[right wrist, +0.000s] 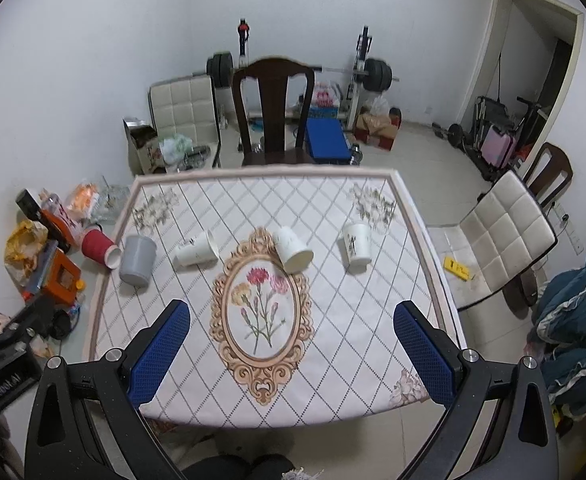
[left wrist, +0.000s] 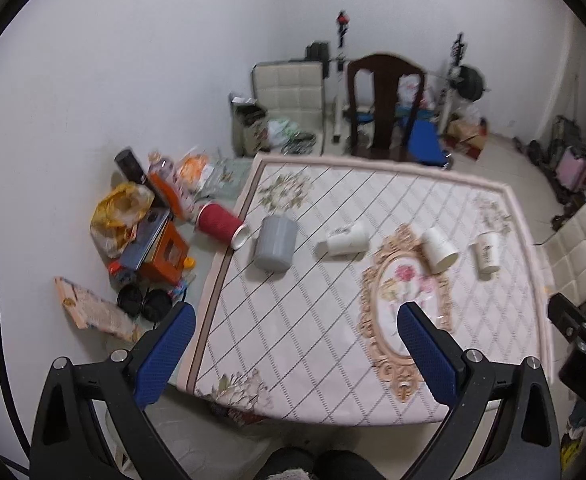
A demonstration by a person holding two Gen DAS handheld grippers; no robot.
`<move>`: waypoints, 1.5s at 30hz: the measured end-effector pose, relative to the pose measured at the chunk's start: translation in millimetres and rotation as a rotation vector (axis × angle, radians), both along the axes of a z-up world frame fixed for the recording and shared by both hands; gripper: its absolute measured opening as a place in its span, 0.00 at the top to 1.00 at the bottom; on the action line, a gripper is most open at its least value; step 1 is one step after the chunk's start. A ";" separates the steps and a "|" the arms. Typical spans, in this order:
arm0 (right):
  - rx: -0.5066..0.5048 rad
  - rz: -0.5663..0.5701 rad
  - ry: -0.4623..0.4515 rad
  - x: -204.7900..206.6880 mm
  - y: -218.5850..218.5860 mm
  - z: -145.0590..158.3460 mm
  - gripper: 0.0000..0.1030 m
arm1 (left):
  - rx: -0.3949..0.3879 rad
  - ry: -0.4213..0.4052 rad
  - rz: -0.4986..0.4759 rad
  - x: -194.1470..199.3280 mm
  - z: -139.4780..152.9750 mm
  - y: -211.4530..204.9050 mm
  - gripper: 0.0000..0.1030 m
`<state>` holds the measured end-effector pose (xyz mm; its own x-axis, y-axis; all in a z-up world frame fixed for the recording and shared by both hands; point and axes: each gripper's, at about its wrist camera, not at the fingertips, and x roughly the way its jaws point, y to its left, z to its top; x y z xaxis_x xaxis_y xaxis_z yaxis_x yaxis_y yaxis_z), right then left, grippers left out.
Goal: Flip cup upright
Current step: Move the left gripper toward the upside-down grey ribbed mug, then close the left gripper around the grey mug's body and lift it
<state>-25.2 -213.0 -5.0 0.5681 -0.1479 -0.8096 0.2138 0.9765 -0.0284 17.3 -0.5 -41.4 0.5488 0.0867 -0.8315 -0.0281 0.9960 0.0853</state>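
Observation:
Several cups sit in a row across the table (right wrist: 333,360). A red cup (right wrist: 99,249) lies on its side at the left edge. A grey cup (right wrist: 137,260) stands mouth down. Two white paper cups (right wrist: 196,254) (right wrist: 291,250) lie on their sides. A third white cup (right wrist: 357,246) stands mouth down at the right. The same row shows in the left wrist view: red (left wrist: 221,224), grey (left wrist: 275,242), white (left wrist: 343,239) (left wrist: 439,250) (left wrist: 486,252). My left gripper (left wrist: 295,330) and right gripper (right wrist: 291,328) are open and empty, above the table's near edge.
A dark wooden chair (right wrist: 273,112) stands at the far side and a white padded chair (right wrist: 505,236) at the right. Boxes and bags (right wrist: 49,256) are piled on the floor to the left. Weights (right wrist: 377,74) stand by the back wall.

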 end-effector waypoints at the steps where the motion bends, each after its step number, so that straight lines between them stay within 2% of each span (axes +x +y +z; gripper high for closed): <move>1: 0.003 0.004 0.015 4.9 -1.0 -8.6 0.00 | 0.014 0.011 0.012 3.6 -8.8 1.4 0.00; 6: 0.007 0.033 0.137 37.3 0.4 -72.1 0.00 | 0.065 0.122 0.065 30.7 -63.6 20.8 0.00; 11: 0.023 0.051 0.260 74.5 13.4 -140.8 0.00 | 0.098 0.194 0.084 60.1 -107.2 37.0 0.00; 17: 0.017 0.037 0.374 124.5 32.8 -208.2 0.00 | 0.094 0.295 0.063 117.9 -161.9 54.3 0.00; 20: 0.023 0.028 0.436 152.3 41.9 -237.1 0.00 | 0.089 0.330 0.040 145.7 -180.1 59.0 0.00; 25: 0.004 0.025 0.498 192.6 60.4 -270.8 0.00 | 0.077 0.376 0.009 199.8 -211.5 68.1 0.01; 28: -0.005 0.024 0.526 217.3 71.1 -288.2 0.01 | 0.032 0.400 -0.015 228.9 -225.8 73.2 0.01; 30: 0.000 0.029 0.537 232.3 76.4 -298.4 0.01 | 0.008 0.411 -0.034 243.8 -232.5 73.4 0.07; 32: 0.005 0.036 0.550 246.1 82.1 -307.7 0.04 | -0.021 0.430 -0.052 260.9 -240.9 73.5 0.08; 37: 0.009 0.040 0.580 267.5 89.7 -323.9 0.07 | -0.049 0.461 -0.077 289.6 -260.8 72.6 0.08; 45: 0.004 0.016 0.613 282.6 87.4 -337.4 0.08 | -0.021 0.533 -0.109 307.4 -298.8 69.3 0.08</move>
<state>257.4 -125.6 -342.4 0.0008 -0.1390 -0.9903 0.1451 0.9798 -0.1374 324.7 68.8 -340.2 0.0558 0.0331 -0.9979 0.1169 0.9924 0.0394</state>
